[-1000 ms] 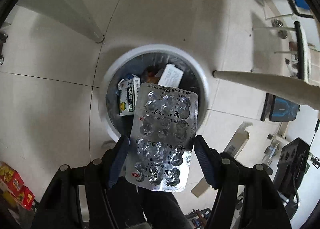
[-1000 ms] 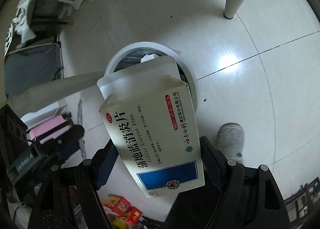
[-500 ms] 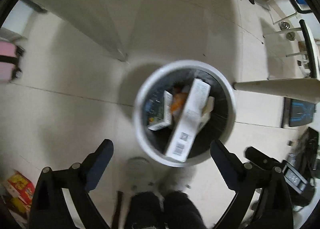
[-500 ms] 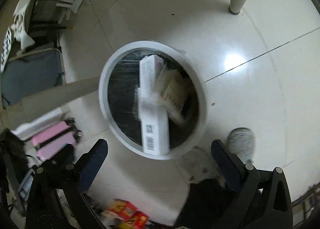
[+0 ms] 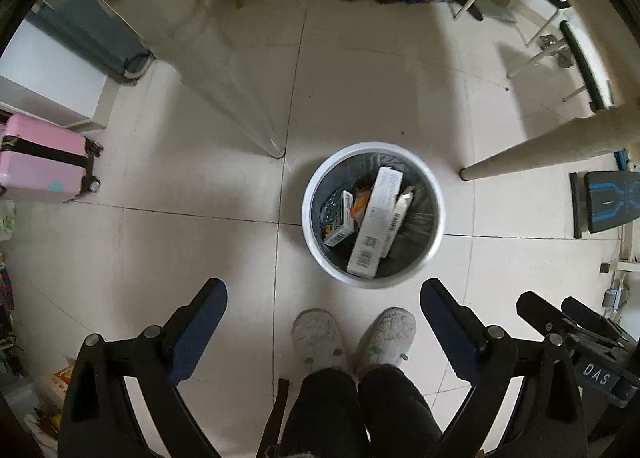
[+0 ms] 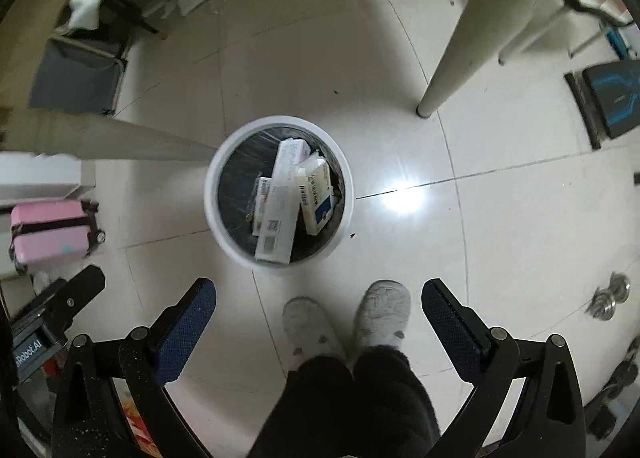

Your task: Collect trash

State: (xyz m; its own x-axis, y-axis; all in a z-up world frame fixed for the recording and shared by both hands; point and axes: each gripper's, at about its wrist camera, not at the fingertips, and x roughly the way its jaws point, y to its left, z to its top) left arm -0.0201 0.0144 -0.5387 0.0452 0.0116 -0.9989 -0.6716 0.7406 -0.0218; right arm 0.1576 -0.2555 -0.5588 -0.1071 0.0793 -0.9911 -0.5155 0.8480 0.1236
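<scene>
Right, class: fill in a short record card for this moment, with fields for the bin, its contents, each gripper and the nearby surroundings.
bin: round white waste bin with dark liner, standing on the pale tiled floor
contents: long white barcoded carton leaning against the rim; blue-and-white medicine box; small green-and-white carton
left gripper: open, empty
right gripper: open, empty
surroundings: pink hard-shell suitcase; person's grey fluffy slippers

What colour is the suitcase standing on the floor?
The suitcase is pink with a black band; the left wrist view shows it best.
</scene>
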